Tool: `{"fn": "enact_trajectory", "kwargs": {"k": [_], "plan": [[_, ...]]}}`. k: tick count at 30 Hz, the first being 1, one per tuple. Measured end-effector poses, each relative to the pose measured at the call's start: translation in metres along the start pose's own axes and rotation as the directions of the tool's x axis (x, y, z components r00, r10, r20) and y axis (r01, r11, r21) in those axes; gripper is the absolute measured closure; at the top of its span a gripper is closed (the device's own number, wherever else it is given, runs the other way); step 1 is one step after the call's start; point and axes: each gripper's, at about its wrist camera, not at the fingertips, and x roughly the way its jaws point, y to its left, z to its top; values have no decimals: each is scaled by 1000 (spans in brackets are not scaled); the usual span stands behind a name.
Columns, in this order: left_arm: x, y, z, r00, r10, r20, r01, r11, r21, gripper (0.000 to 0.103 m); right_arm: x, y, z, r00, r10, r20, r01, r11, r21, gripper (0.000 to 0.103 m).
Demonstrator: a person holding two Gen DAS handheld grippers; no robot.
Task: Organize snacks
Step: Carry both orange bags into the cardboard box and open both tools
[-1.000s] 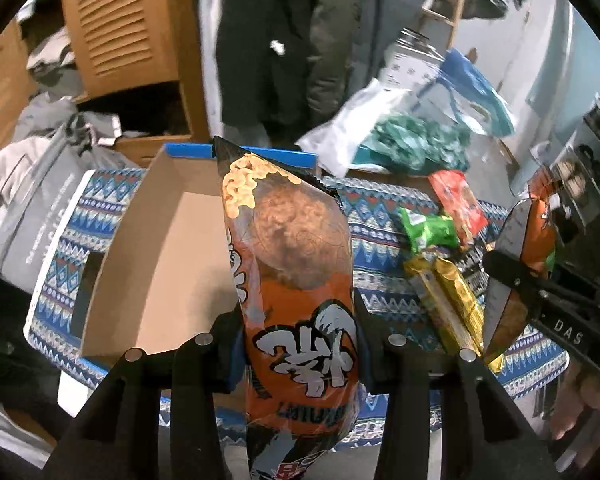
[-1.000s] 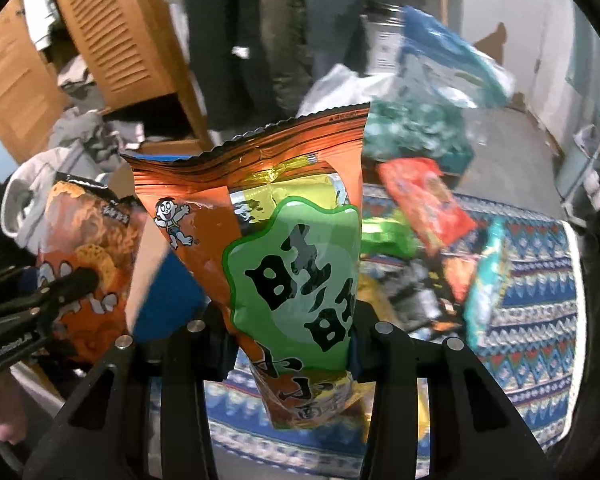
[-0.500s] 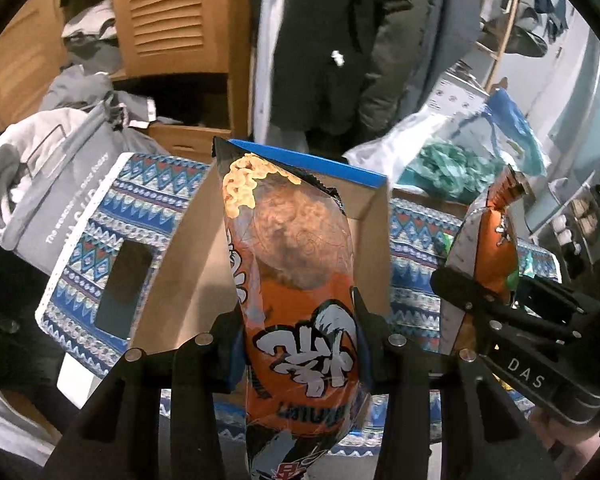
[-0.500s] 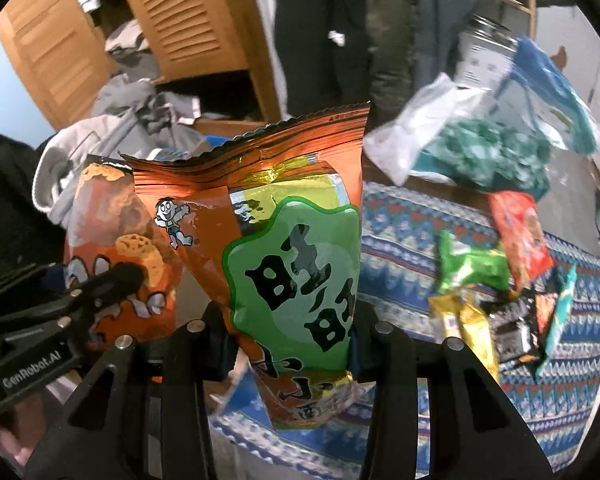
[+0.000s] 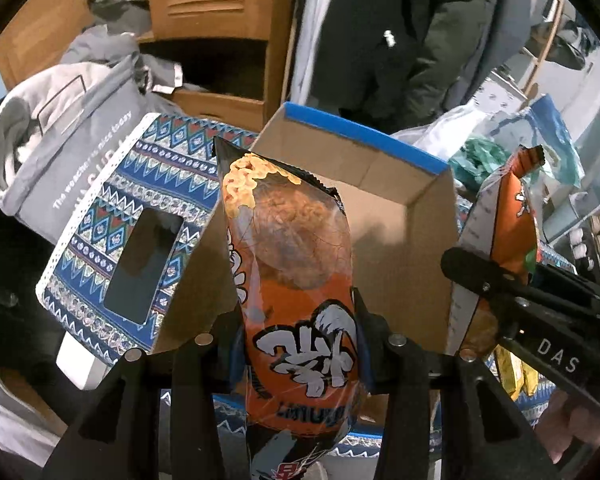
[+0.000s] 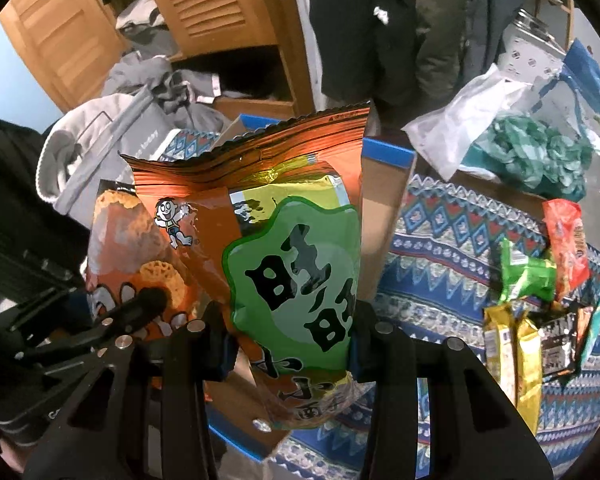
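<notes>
The open cardboard box [image 5: 400, 208] on the counter [image 6: 440, 248] lies just ahead of both bags, the left hand-held gripper [image 5: 296, 348] clamping the upright noodle-snack bag [image 5: 296, 280] nearer it than the right hand-held gripper [image 6: 292, 344] clamping the green-labelled bag [image 6: 284, 256].

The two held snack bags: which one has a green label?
The green-label bag in the right gripper; the left gripper's noodle snack bag is orange only.
</notes>
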Motion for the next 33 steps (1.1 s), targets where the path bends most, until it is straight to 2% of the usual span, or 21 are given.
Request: {"fn": "enact_trajectory", "kwargs": {"k": [10, 16, 21, 23, 25, 33], "plan": [[18, 12, 0, 999, 5, -42, -6, 1000, -29, 59, 25, 14, 13, 999, 8, -35, -9, 1000, -21, 62], [20, 14, 3, 999, 16, -32, -17, 999, -39, 58, 30, 15, 14, 999, 4, -35, -6, 999, -37, 61], [22, 19, 3, 999, 28, -30, -30, 997, -67, 55, 35, 19, 15, 998, 18, -53, -20, 999, -45, 54], [21, 21, 3, 999, 36, -23, -37, 996, -77, 45, 35, 19, 16, 998, 28, -56, -30, 999, -39, 41], [19, 23, 4, 999, 44, -13, -45, 995, -87, 40, 33, 19, 17, 999, 27, -42, -28, 999, -33, 36], [12, 18, 9, 1000, 12, 0, -12, 995, -104, 39, 21, 11, 21, 1000, 29, -11, -30, 999, -15, 35]]}}
